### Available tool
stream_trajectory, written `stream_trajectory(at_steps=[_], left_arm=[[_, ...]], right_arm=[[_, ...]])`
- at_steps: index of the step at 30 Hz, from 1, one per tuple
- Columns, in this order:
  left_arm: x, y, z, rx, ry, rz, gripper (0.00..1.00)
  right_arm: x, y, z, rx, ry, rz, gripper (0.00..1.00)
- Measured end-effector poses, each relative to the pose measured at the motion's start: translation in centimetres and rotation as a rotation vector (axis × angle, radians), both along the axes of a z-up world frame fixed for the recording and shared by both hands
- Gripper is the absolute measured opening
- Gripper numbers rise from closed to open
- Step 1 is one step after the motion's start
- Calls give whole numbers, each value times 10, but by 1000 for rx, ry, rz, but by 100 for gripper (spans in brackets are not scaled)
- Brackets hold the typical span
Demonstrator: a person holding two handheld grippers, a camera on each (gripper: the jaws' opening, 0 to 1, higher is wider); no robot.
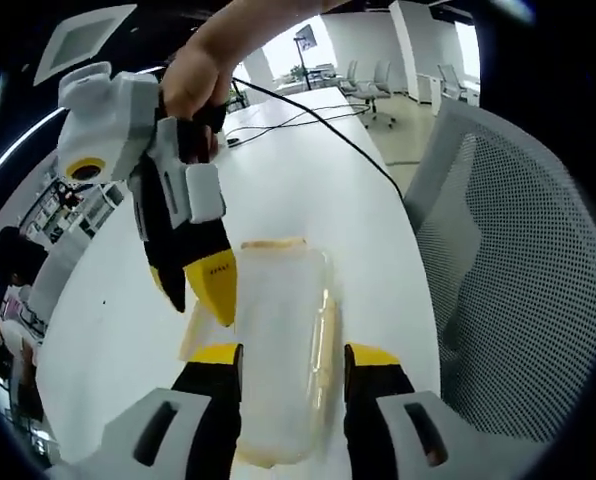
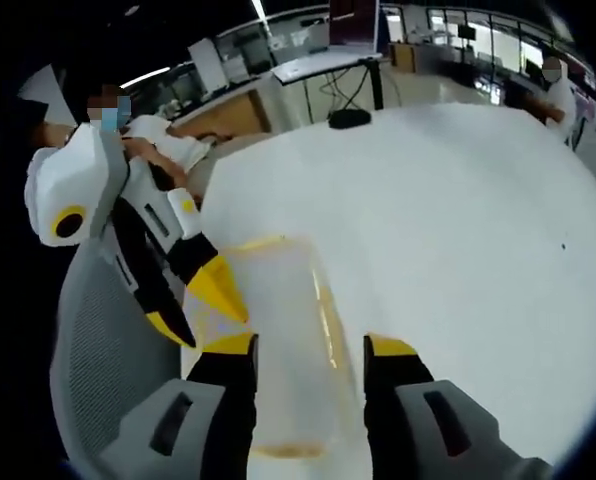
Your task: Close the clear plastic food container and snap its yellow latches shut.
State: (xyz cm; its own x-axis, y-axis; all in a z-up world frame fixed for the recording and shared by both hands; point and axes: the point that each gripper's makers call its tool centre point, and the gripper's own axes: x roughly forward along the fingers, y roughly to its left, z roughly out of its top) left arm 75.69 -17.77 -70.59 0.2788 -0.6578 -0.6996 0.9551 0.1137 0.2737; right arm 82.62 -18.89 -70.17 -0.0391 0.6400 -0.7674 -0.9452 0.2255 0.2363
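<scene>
The clear plastic food container with yellow latches (image 1: 278,350) lies on the white table (image 1: 308,170), lengthwise between the jaws of both my grippers. In the left gripper view, my left gripper (image 1: 293,365) is spread, its yellow-tipped jaws along the container's two long sides; whether they touch the plastic I cannot tell. My right gripper (image 1: 206,285) comes down from the upper left, held in my hand (image 1: 193,80), its yellow tips close together at the container's edge. That view also takes in a grey mesh office chair (image 1: 518,270) beside the table and a black cable (image 1: 318,125) running across the tabletop.

The right gripper view turns things around: my right gripper (image 2: 308,360) stands spread around the container (image 2: 278,330), and my left gripper (image 2: 213,295) reaches in from the left, its tips at the container's rim. Whether those tips pinch anything I cannot tell.
</scene>
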Motion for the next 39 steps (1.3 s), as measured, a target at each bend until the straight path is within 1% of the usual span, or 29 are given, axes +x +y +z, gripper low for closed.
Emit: stream_trajectory(at_steps=[2, 6, 11, 14, 16, 22, 28, 33, 35, 39], left_arm=[[1, 3, 2, -7, 9, 22, 35], [3, 11, 5, -19, 21, 58, 37], [7, 21, 5, -20, 42, 102, 43], [12, 29, 6, -27, 63, 154, 43], [14, 32, 6, -33, 73, 172, 44], [18, 43, 7, -49, 93, 237, 49], [19, 50, 7, -62, 100, 275, 53], [20, 56, 6, -76, 109, 318, 58], [20, 58, 6, -84, 109, 329, 59], [19, 61, 5, -91, 113, 348, 60]], right_arm=[[-2, -1, 6, 32, -2, -33, 40], [-4, -9, 9, 39, -38, -50, 41], [-7, -21, 14, 43, -87, -89, 45], [-9, -26, 17, 47, -110, -108, 46], [-12, -29, 18, 51, -118, -115, 47], [-23, -39, 18, 48, -154, -139, 49], [-31, -46, 20, 53, -192, -167, 52], [-38, -52, 22, 67, -220, -211, 54], [-41, -53, 21, 72, -223, -227, 55], [-47, -58, 18, 78, -234, -262, 55]])
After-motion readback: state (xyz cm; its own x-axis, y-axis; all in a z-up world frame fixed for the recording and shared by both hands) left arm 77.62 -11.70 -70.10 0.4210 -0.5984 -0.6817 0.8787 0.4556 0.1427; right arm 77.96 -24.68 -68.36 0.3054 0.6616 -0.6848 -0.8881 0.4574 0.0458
